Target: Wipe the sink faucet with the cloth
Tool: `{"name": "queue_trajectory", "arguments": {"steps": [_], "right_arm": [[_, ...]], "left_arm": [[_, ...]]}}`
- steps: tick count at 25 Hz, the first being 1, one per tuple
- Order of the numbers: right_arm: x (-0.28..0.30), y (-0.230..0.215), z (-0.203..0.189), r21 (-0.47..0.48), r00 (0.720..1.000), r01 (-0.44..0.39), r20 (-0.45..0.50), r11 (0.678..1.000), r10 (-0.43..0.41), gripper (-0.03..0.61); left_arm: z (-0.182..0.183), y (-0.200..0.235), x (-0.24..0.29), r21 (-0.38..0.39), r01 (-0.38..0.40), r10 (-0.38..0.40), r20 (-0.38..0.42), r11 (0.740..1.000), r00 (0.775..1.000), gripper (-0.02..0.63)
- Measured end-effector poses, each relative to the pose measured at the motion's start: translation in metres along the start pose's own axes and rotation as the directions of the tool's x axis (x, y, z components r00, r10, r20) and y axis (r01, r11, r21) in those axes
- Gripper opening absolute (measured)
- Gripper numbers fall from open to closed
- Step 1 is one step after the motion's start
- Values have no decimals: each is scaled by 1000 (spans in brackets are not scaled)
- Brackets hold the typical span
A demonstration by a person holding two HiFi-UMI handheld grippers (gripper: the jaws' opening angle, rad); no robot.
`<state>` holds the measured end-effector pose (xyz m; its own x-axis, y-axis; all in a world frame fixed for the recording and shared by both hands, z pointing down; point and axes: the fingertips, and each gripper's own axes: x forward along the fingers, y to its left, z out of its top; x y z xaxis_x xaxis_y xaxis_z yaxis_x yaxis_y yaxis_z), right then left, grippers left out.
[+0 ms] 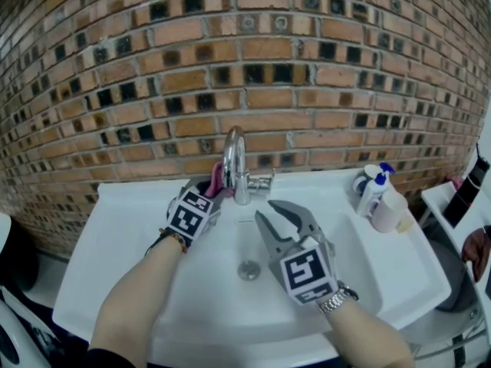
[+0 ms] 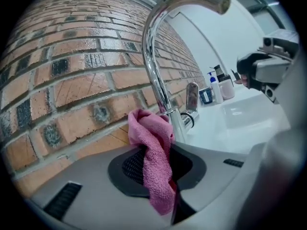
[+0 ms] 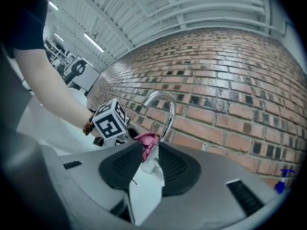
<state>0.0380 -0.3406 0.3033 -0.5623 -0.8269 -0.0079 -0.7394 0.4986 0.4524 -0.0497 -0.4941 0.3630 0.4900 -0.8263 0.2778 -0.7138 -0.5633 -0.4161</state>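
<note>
Mid-wipe: the left tool [image 1: 209,195] pinches the cloth [image 2: 153,152] at the faucet [image 1: 235,159] base, by the sink [image 1: 115,228] back edge. The right tool [image 1: 270,211] is empty, jaws apart. Next, likely rub up the neck.

No legible text or labels

Washroom corner: white sink [image 1: 115,228] (brick wall [image 1: 230,67] behind).

I see the chrome gooseneck faucet [image 1: 235,159] standing upright at the white sink's [image 1: 399,271] 12 o'clock, with the bunched pink cloth [image 1: 217,179] against its lower stem at 9 o'clock.
</note>
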Motion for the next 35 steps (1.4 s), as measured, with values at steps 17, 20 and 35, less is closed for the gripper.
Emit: {"name": "queue_trajectory", "arguments": {"steps": [17,20,35], "right_arm": [[2,-2,-6,2,1000,6,-21,1000,-6,117],[2,-3,-7,3,1000,6,-20,1000,-6,117],[4,-7,-15,7,999,16,-35,1000,-16,117]], "left_arm": [[-38,-22,4,43,49,-44,-106,998,993,84],[-38,-23,4,48,52,-47,-113,997,993,84],[-35,-10,-17,2,-35,35,-87,999,996,84]]}}
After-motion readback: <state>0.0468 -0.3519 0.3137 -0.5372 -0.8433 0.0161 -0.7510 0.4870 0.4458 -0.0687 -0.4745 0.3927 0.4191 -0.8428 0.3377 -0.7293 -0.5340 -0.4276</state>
